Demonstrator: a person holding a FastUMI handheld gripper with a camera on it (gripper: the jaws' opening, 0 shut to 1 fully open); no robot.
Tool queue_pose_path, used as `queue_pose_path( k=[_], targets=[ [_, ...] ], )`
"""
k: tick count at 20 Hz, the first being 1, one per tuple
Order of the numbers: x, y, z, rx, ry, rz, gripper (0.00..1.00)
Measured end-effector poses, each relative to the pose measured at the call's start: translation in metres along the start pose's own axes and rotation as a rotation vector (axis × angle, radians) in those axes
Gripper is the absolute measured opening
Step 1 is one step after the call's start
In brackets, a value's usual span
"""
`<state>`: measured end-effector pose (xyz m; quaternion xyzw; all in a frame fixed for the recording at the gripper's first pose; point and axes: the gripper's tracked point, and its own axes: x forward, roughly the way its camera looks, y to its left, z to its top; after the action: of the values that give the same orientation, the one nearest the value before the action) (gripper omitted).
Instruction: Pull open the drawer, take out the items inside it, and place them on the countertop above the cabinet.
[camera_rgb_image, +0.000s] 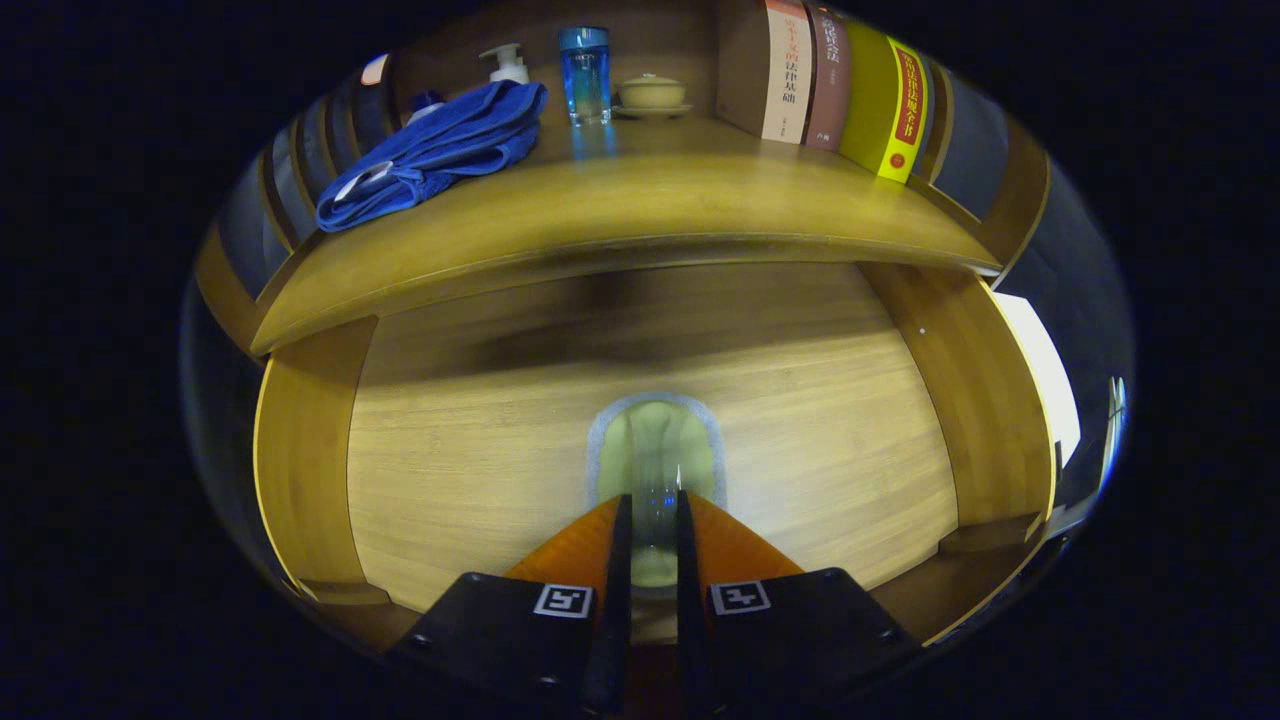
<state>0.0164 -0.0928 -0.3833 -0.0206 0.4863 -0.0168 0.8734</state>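
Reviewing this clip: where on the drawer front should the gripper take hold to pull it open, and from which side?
Grip the oval recessed pull in the middle of the drawer front, coming straight on: the panel is otherwise flat, with no knob. The gripper has its fingers close together, tips at the recess's lower rim; whether they clamp anything is unclear.

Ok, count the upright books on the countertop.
3 with spines showing: a cream-spined book, a brown-spined book beside it, then a yellow-and-red-spined book. Darker volumes beyond may be more books; unclear. The gripper has its fingers close around a clear handle-like piece.
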Motion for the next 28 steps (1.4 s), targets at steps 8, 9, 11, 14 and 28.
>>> queue_pose_path(
  k=[8,9,11,14,28],
  targets=[
    [-0.066,0.021,0.028,-0.036,-0.102,0.081,0.24],
    [-0.077,0.023,0.035,-0.036,-0.117,0.090,0.24],
    [-0.100,0.025,0.046,-0.051,-0.143,0.103,0.24],
    [-0.125,0.028,0.070,-0.075,-0.182,0.113,0.24],
    [-0.086,0.006,0.199,-0.047,-0.270,0.023,0.24]
  ],
)
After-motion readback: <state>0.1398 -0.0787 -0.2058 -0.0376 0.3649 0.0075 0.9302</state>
